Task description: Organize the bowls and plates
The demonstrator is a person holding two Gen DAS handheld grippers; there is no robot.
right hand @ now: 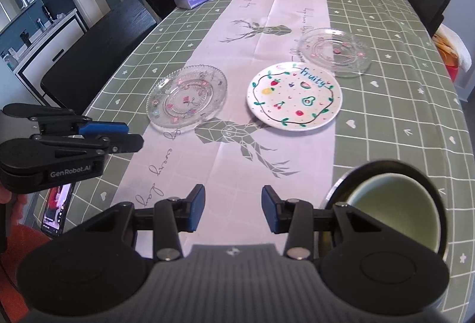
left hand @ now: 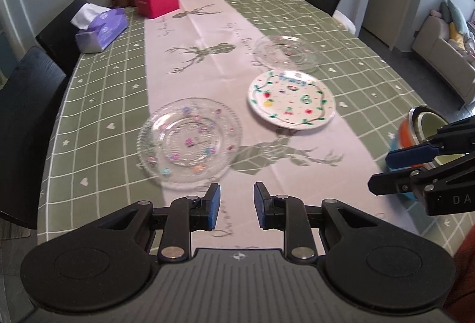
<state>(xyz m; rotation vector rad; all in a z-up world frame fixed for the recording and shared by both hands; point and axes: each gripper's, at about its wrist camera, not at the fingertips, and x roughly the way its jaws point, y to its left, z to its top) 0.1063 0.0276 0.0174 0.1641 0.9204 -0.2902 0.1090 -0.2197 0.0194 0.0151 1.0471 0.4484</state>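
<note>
Three plates lie on the worktop [left hand: 89, 91], and the near glass plate [left hand: 190, 140] sits just up and left of the left claw [left hand: 236, 208], closer than the right claw [right hand: 233, 208]; both claws are partly open, holding nothing.

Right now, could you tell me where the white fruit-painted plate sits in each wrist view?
Left wrist view: white fruit-painted plate right of centre, mid-height.
Right wrist view: plate right of centre, above the middle.
Shared landmark: the far clear glass plate just behind it, toward the right.
</note>
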